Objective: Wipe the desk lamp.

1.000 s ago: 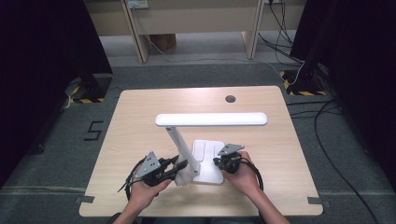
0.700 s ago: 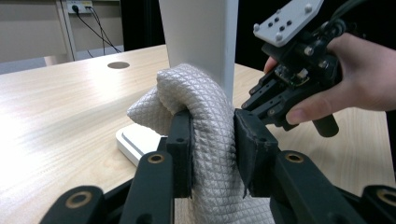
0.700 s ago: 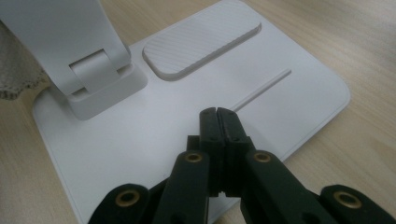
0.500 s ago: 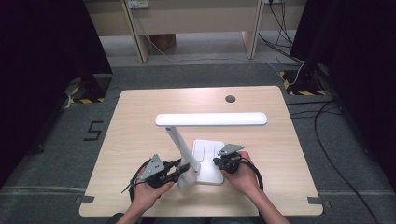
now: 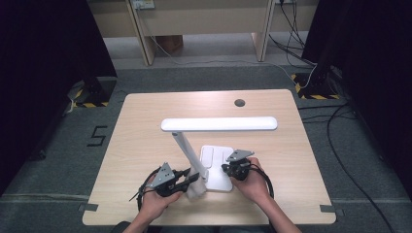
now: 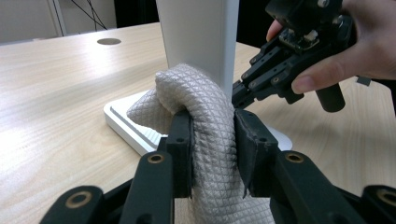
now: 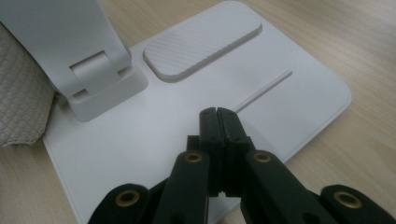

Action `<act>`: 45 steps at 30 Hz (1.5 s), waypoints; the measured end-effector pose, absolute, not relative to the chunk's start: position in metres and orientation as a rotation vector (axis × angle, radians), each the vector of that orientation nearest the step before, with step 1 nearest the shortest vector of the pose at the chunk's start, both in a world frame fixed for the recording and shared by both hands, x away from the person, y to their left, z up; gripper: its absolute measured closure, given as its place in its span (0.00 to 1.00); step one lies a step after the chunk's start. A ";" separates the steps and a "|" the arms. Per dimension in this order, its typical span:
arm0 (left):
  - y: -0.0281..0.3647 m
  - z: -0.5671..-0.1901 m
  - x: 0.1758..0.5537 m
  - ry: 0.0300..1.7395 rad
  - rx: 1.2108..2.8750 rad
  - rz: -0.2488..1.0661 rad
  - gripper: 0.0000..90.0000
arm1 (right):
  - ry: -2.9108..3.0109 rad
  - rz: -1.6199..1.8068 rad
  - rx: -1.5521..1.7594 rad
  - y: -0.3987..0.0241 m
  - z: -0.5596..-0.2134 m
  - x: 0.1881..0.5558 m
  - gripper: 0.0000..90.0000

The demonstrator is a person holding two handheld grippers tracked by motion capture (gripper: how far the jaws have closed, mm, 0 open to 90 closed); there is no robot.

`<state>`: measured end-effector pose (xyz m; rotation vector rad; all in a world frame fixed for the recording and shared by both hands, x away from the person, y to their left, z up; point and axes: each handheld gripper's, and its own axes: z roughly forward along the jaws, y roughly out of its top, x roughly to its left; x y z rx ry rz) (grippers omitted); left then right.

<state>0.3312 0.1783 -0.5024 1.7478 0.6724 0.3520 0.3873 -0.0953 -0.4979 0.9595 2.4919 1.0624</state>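
1. Left gripper [image 6: 212,140] clamps a quilted cloth [image 6: 205,107], pressed against the lamp's post [image 6: 198,37].
2. Right gripper [image 7: 218,114], jaws squeezed together on nothing, rests on the lamp base [image 7: 299,100].
3. Beyond, the lamp head [image 5: 218,124] hangs level over the table [image 5: 141,126].

Left gripper view: the white lamp post [image 6: 198,39] is cut off by the top edge at 12 o'clock, and the quilted cloth [image 6: 212,140] runs out of frame at 6 o'clock; its lower end is unseen. The lamp base [image 6: 126,119] is largely hidden behind the cloth. Right gripper view: the post [image 7: 56,32] is cropped at 11 o'clock, the cloth [image 7: 21,102] at 9 o'clock. High view: the cloth [image 5: 195,190] is too small to tell its texture; the forearms are cropped at 6 o'clock.
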 end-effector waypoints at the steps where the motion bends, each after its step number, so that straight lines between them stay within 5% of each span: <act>1: 0.178 -0.503 0.331 0.672 1.753 0.352 0.76 | 2.491 1.062 0.958 -0.095 -0.498 0.387 1.00; 34: 0.174 -0.508 0.321 0.728 1.872 0.267 0.84 | 2.499 1.060 0.960 -0.096 -0.497 0.389 0.99; 45: 0.188 -0.480 0.287 0.671 1.753 0.242 0.85 | 2.454 1.206 0.986 -0.104 -0.481 0.374 0.67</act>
